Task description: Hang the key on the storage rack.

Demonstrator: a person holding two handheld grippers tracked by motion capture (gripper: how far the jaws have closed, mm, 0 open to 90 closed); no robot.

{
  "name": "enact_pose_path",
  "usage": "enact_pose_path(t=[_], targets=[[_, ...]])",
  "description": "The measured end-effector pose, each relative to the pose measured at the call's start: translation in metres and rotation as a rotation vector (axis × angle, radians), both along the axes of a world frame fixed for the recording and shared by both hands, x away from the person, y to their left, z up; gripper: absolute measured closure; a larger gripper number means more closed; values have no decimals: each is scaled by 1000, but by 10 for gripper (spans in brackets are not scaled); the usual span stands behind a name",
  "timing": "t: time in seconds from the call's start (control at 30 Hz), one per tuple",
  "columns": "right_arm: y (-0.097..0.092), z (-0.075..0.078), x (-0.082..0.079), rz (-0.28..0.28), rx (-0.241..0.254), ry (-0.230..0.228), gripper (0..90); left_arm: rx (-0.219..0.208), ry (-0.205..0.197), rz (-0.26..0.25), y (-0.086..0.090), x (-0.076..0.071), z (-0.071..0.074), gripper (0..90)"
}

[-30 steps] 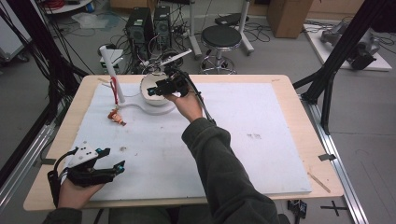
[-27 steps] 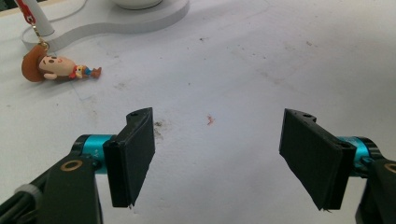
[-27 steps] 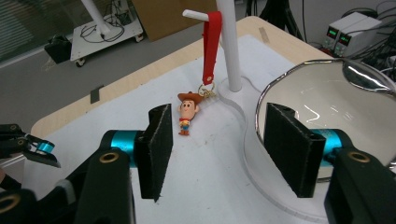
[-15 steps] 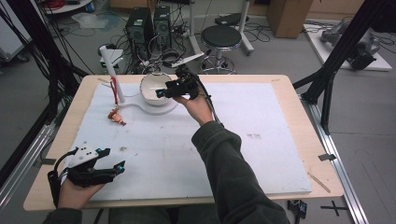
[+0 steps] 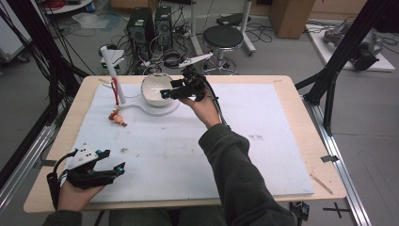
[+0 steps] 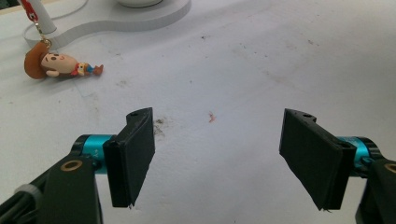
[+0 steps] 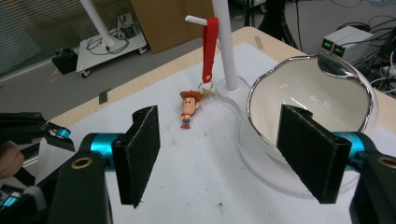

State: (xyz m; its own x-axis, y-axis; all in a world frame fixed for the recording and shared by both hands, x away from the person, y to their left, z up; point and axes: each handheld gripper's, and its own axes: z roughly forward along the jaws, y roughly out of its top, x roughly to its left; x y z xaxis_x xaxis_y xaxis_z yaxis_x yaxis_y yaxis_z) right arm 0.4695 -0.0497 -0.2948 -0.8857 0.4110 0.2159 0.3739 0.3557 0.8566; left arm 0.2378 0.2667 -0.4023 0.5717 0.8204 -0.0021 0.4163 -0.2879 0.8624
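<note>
Right hand-held gripper [image 5: 165,93]: held at the near rim of the white bowl [image 5: 155,89], at about 11 o'clock on the counter [image 5: 291,94]. Its jaws have just been opening and now stand wide apart. Nothing is between them; in the right gripper view one pad [image 7: 310,156] sits in front of the bowl's silver-edged rim without a visible grip on it.

Left hand-held gripper [image 5: 110,170]: held low at about 7 o'clock on the counter, well apart from the bowl. Its jaws are spread wide and hold nothing; the left gripper view shows bare white mat [image 5: 263,141] between them.

Bowl: upright on the round end of a flat white base [image 5: 141,107]. It appears empty in the right gripper view.

Post [image 5: 113,75]: a white rod rising from the narrow end of the same base, at 9 o'clock from the bowl. It leans slightly in the high view.

Red strap [image 7: 209,49]: hangs from a short peg near the top of the post. A ring at its lower end carries a small cowboy figure [image 5: 117,117], which lies on the mat just beside the foot of the post.

Mat surface: marked with small dark smudges near the left hand-held gripper.
</note>
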Motion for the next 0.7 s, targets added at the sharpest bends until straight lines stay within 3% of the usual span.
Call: enact_pose_path(t=[0.33, 0.7], targets=[[-15, -8, -2, -16, -6, 38, 247, 5, 2, -7, -1, 0, 0, 271], [-32, -11, -9, -31, 10, 22, 218, 5, 1, -5, -2, 0, 0, 267]])
